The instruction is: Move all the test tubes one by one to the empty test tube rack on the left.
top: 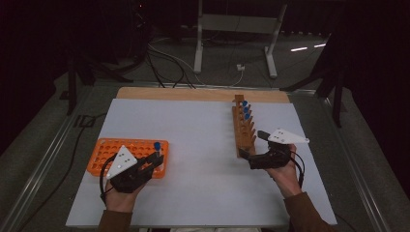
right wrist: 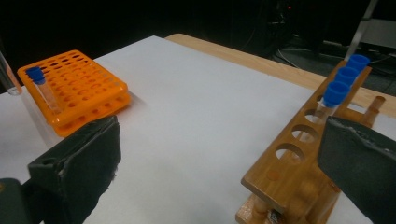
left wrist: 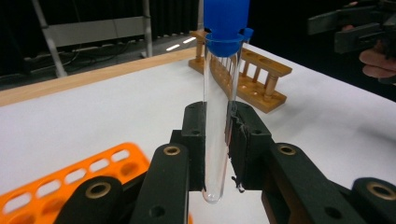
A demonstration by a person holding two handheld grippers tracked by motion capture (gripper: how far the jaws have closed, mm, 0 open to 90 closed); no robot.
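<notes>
Left hand-held gripper [left wrist: 217, 140] clamped a blue-capped test tube [left wrist: 218, 116] upright, just above orange rack [top: 126, 155]. Right hand-held gripper [right wrist: 219, 172] gaped wide by wooden rack [right wrist: 306, 158] w/ three capped tubes.

Wide bare white table [top: 203, 145] lies between your orange rack [top: 109, 147] and wooden rack [top: 243, 130]: pass freely there. Capped tube [top: 157, 146] stands in orange rack corner; three blue-capped tubes [top: 245, 110] block wooden rack's far end.

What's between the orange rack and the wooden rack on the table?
Nothing: in the high view, the white tabletop is bare between the orange rack and the wooden rack.
</notes>
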